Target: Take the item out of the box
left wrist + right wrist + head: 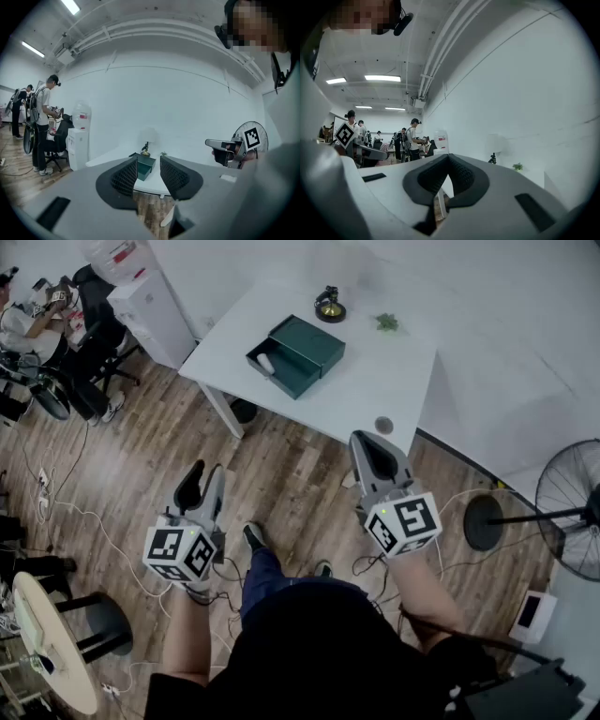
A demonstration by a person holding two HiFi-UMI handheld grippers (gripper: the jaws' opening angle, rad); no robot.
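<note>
A dark green box (298, 352) lies on the white table (375, 381), its drawer pulled out toward the front left with a small white item (265, 363) in it. Both grippers hang over the wooden floor, well short of the table. My left gripper (204, 476) is open with nothing between its jaws; in the left gripper view the box (145, 166) shows far off through the gap of that gripper (148, 164). My right gripper (370, 439) is shut and empty, near the table's front corner; the right gripper view shows its pads (449, 157) meeting.
On the table stand a small black and gold ornament (329, 306), a little green plant (387, 322) and a grey disc (383, 425). A water dispenser (150, 310) stands left of the table and a floor fan (572, 512) to the right. Cables (94, 521) trail over the floor; people (37, 320) sit far left.
</note>
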